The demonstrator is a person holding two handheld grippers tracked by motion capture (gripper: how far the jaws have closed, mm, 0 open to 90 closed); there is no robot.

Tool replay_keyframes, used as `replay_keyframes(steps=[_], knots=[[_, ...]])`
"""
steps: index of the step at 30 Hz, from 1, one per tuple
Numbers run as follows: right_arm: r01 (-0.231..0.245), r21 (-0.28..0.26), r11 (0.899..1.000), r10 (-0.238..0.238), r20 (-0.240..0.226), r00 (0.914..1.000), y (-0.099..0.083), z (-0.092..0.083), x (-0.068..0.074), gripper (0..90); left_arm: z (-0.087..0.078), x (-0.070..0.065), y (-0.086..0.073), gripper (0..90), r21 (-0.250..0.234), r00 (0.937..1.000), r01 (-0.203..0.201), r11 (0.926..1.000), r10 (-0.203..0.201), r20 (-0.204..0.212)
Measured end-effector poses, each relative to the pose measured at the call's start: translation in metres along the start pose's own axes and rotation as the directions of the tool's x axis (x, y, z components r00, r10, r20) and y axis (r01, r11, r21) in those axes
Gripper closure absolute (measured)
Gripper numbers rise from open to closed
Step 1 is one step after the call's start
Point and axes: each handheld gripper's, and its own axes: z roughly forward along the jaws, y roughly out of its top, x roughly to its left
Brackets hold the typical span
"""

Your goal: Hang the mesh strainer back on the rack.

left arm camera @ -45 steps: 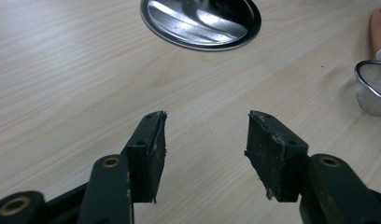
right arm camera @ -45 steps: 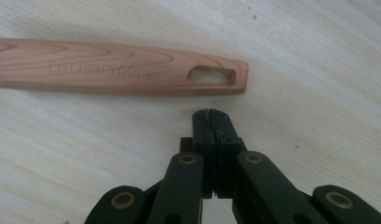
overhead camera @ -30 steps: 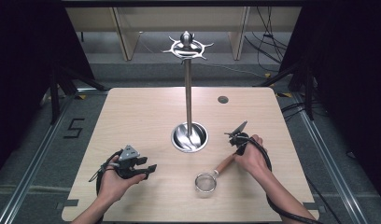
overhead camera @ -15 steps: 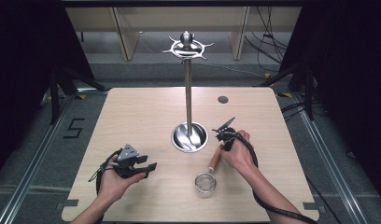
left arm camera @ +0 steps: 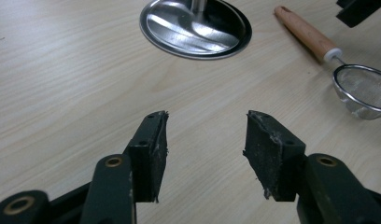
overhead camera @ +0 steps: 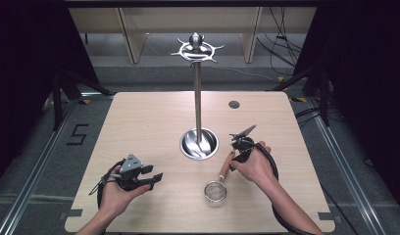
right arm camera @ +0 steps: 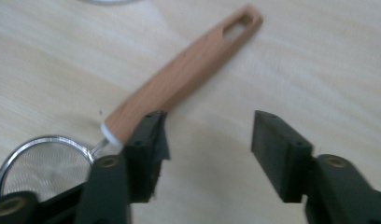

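Note:
A small mesh strainer (overhead camera: pixel 216 190) with a wooden handle (overhead camera: pixel 224 169) lies flat on the table, in front of the stand's round base (overhead camera: pixel 199 143). My right gripper (overhead camera: pixel 236 156) hovers just over the handle's far end, jaws open after just opening, nothing between them. In the right gripper view the handle (right arm camera: pixel 188 70) lies on the wood just outside the left jaw of the right gripper (right arm camera: pixel 207 128), with the mesh bowl (right arm camera: pixel 44 163) at lower left. My left gripper (overhead camera: pixel 151 176) rests open at the front left; in its own view the left gripper (left arm camera: pixel 205 121) faces the strainer (left arm camera: pixel 361 88).
A tall metal stand rises from the base to a ring of hooks (overhead camera: pixel 196 49) above the table's middle. A dark round hole (overhead camera: pixel 234 104) sits at the back right of the wooden table (overhead camera: pixel 139 122). Dark floor and cables surround it.
The right gripper has opened and let go of the strainer handle, shifting left toward the stand's base and lifting a little. The handle swung left with it. The left hand stayed put.

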Motion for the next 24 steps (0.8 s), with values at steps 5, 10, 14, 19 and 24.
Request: replay_keyframes(steps=[5, 10, 14, 19, 24], knots=[[-0.045, 0.009, 0.999, 0.045, 0.027, 0.9987, -0.003, 0.000, 0.012, 41.1, -0.004, 0.001, 0.003, 47.9, -0.007, 0.9999, -0.007, 1.0000, 0.007, -0.015], [-0.113, 0.039, 0.993, 0.113, -0.005, 0.9936, -0.001, -0.003, 0.029, 40.6, 0.002, -0.002, 0.006, 47.9, 0.005, 0.9994, -0.033, 0.9995, 0.033, -0.014], [-0.106, 0.053, 0.993, 0.107, -0.015, 0.9942, 0.000, 0.001, 0.033, 41.3, 0.003, -0.001, 0.004, 47.9, 0.017, 0.9994, -0.033, 0.9993, 0.033, -0.009], [-0.118, 0.018, 0.993, 0.119, -0.016, 0.9928, 0.007, 0.009, 0.039, 41.6, 0.001, 0.002, 0.002, 47.9, 0.010, 0.9986, -0.034, 0.9994, 0.035, -0.040], [-0.126, 0.072, 0.989, 0.129, -0.034, 0.9911, 0.009, 0.018, 0.037, 42.2, 0.000, 0.002, 0.002, 47.9, 0.026, 0.9992, -0.029, 0.9992, 0.030, -0.028]])
